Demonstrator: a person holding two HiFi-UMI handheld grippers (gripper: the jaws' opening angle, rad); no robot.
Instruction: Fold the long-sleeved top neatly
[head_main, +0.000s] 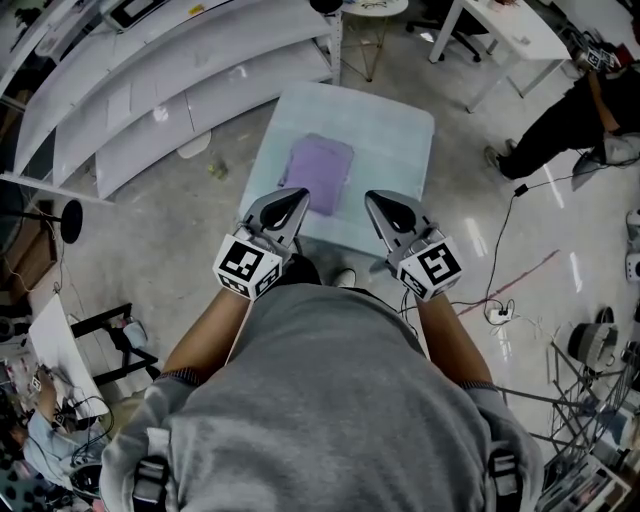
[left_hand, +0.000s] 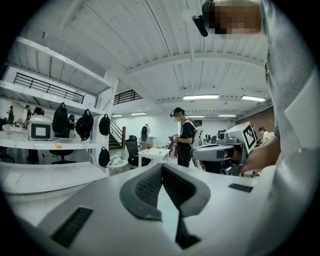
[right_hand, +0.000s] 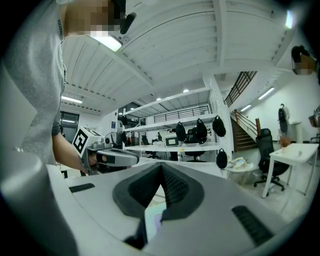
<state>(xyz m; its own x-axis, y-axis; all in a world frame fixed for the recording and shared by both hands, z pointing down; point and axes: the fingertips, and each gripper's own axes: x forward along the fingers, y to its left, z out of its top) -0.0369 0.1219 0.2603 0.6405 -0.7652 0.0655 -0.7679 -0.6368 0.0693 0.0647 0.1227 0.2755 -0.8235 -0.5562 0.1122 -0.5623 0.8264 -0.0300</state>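
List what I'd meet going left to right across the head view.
White shelves → left claw → purple top → right claw → person in black

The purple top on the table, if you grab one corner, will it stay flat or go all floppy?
Probably floppy: the purple top looks like soft cloth folded into a flat rectangle, so a lifted corner would likely droop. It lies thin, so it is likely light. Pushed, it might bunch up rather than slide across the table.
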